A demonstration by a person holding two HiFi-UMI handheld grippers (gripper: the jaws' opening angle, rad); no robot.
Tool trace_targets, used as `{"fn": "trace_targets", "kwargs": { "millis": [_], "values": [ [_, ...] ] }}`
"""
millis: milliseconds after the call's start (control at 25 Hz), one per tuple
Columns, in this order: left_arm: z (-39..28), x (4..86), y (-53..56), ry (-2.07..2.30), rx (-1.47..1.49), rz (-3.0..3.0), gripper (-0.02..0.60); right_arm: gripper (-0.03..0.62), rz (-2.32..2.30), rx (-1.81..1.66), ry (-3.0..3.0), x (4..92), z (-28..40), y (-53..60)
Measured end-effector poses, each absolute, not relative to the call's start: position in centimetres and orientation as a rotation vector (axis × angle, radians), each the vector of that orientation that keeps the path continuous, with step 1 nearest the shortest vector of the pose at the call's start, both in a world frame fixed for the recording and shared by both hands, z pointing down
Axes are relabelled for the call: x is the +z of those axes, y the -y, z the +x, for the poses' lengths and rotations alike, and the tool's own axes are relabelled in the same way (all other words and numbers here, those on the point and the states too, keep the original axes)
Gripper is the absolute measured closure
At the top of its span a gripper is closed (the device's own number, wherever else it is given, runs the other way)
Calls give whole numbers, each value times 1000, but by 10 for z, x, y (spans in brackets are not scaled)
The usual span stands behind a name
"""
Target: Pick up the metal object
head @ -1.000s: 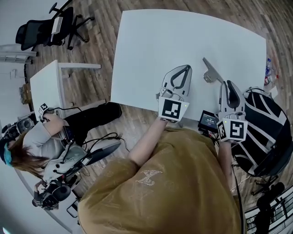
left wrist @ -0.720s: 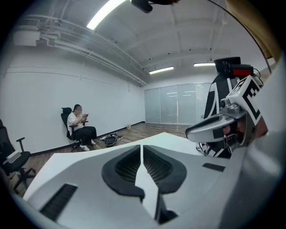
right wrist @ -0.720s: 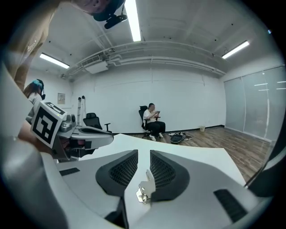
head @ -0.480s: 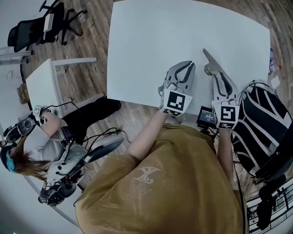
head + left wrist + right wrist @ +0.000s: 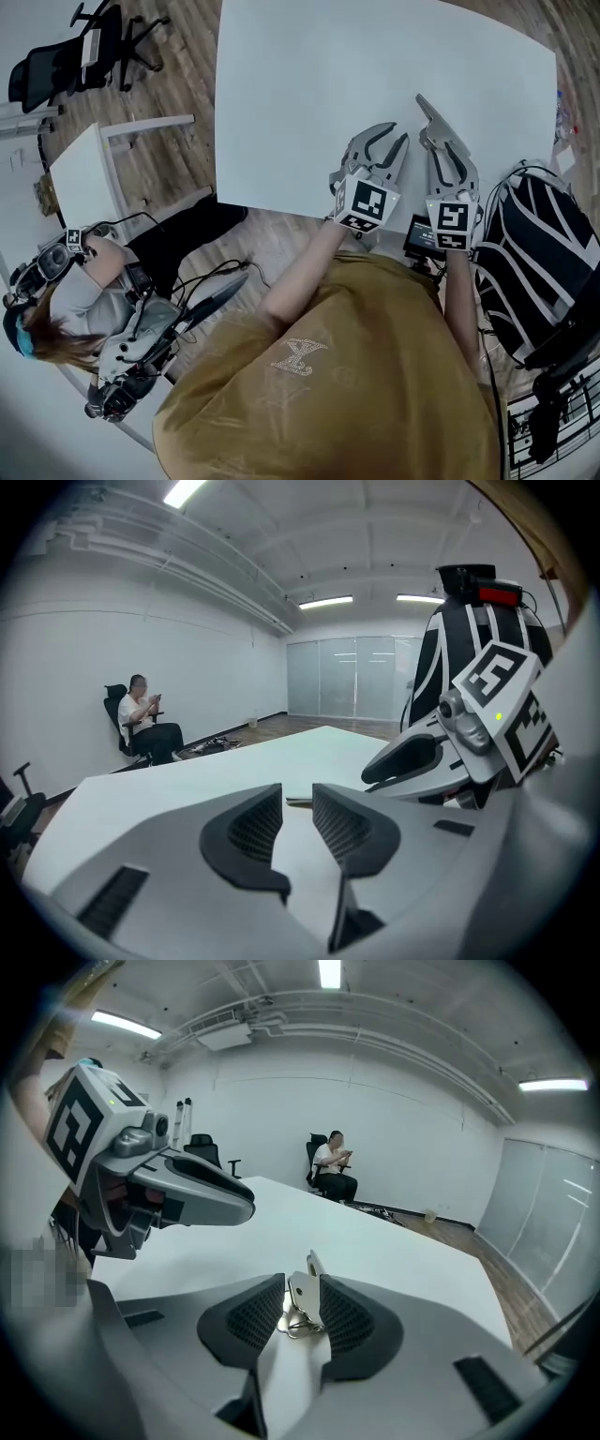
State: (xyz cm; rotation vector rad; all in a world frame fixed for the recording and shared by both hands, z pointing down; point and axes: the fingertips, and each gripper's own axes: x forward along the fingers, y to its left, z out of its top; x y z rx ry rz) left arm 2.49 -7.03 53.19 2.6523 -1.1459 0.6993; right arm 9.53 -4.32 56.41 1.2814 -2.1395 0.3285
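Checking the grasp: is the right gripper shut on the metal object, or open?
Shut: the right gripper pinches the metal object between its pads.

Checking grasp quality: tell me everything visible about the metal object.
The metal object is a flat, silvery plate with a small hole and a wire ring at its near end. It stands on edge between the right gripper's jaws, which close on both faces; its pointed tip pokes out past them over the white table.
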Motion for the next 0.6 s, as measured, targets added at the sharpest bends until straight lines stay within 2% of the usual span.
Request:
{"fn": "trace_targets", "kwargs": {
  "millis": [600],
  "values": [
    [20, 554, 69, 1108, 712, 2602, 492, 496, 1220, 172, 1979, 595, 100, 49]
  ]
}}
